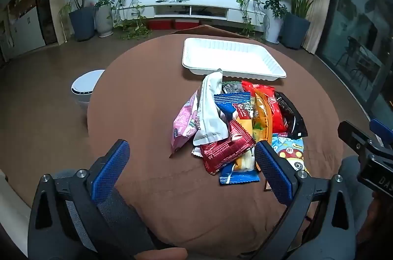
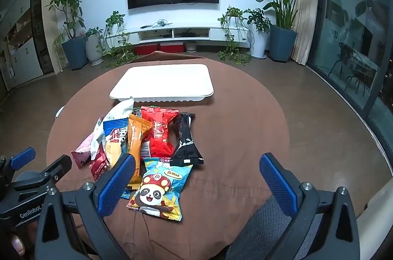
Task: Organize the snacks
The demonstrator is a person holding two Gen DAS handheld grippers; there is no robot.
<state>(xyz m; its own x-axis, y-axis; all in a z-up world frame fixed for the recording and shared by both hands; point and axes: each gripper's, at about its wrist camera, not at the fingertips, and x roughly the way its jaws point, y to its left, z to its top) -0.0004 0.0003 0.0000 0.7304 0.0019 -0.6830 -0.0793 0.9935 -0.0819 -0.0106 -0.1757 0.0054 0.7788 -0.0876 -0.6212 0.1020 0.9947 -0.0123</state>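
A: What colours mark the carriers?
B: Brown tablecloth (image 2: 245, 137); plain white tray (image 2: 162, 80).

A: And the packets?
B: Solid red packet (image 2: 159, 134), glossy black packet (image 2: 186, 144), orange packet (image 2: 135, 139), and light-blue packet (image 2: 159, 188) printed with a cartoon panda.

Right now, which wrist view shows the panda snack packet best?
The right wrist view: the panda snack packet lies whole and unobstructed, its cartoon face readable. The left wrist view shows only part of it, cut off by that gripper's finger.
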